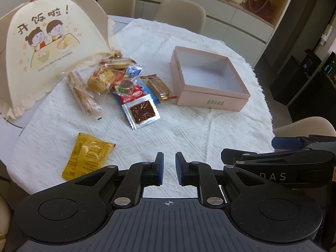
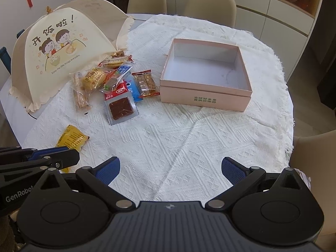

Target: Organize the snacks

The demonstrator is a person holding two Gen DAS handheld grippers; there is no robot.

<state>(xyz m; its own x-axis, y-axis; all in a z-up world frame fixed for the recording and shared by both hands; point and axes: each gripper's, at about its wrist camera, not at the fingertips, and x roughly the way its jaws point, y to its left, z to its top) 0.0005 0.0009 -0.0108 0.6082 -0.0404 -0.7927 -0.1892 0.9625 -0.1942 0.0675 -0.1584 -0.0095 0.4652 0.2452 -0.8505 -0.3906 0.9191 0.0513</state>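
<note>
Left hand-held gripper (image 1: 169, 166) is seen with its jaws drawn close together, a narrow gap left between the pads, nothing held. Right hand-held gripper (image 2: 170, 169) is seen with jaws spread wide, also empty. Both are held above the near edge of the worktop (image 2: 178, 130), which is covered by a white textured cloth.

The snack pile (image 2: 117, 82) is located at about 10 o'clock from the right gripper, just beside the frilled edge of a printed food cover (image 2: 52, 48). A brown square sachet (image 2: 121, 109) lies at the pile's near edge. A yellow packet (image 1: 88, 155) lies apart from the pile, at 10 o'clock close to the left gripper. The pink box (image 2: 204, 99) is open and empty, at about 1 o'clock, near the pile but not touching it.

No snack is judged to have been placed yet.

Risks noted:
- Overlapping wrappers may be taken two at a time, or neighbours dragged.
- Slick film may slip from the pads.
- The flat sachet may be missed and the cloth pinched instead.
- The box wall may be clipped on delivery and the box shifted.
</note>
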